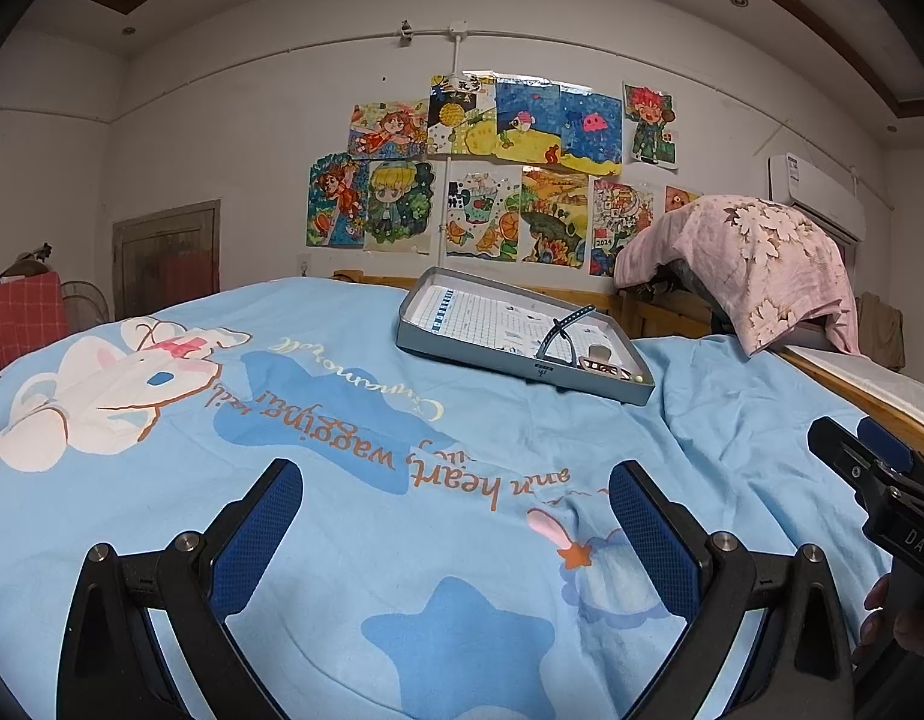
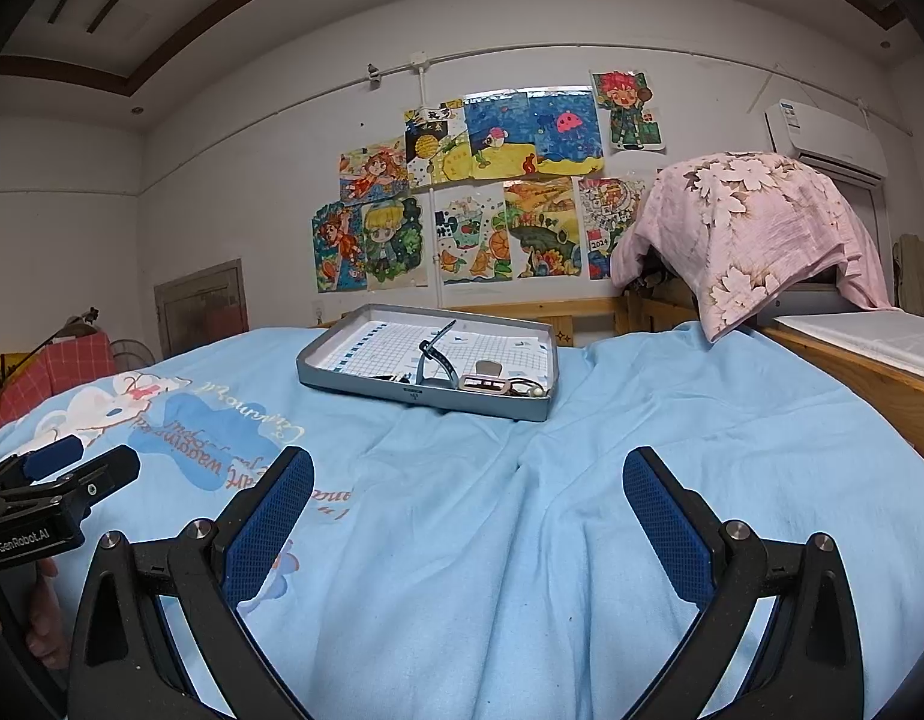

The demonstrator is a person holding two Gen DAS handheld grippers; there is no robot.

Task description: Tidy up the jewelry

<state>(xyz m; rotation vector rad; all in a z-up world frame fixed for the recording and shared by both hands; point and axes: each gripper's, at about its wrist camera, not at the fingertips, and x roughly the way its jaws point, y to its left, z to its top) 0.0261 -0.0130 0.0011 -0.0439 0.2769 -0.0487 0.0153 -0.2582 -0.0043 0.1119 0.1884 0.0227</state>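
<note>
Blue bedspread (image 2: 582, 540) is lying bare beneath both my spread-wide grippers (image 1: 456, 516) (image 2: 468, 501); jewelry's sitting inside the tin tray (image 2: 342, 381), so sorting's either starting or finishing.

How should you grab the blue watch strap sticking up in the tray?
Grip the raised end of the watch strap, probably coming down from above. It arches up above the tray rim, so that part is free, while its lower end sits crowded beside the small pieces in the near corner. The right gripper is open and faces the tray more squarely.

Both wrist views low over bed (image 1: 402, 540), facing drawing wall (image 2: 480, 192); share tray (image 2: 426, 402).
</note>
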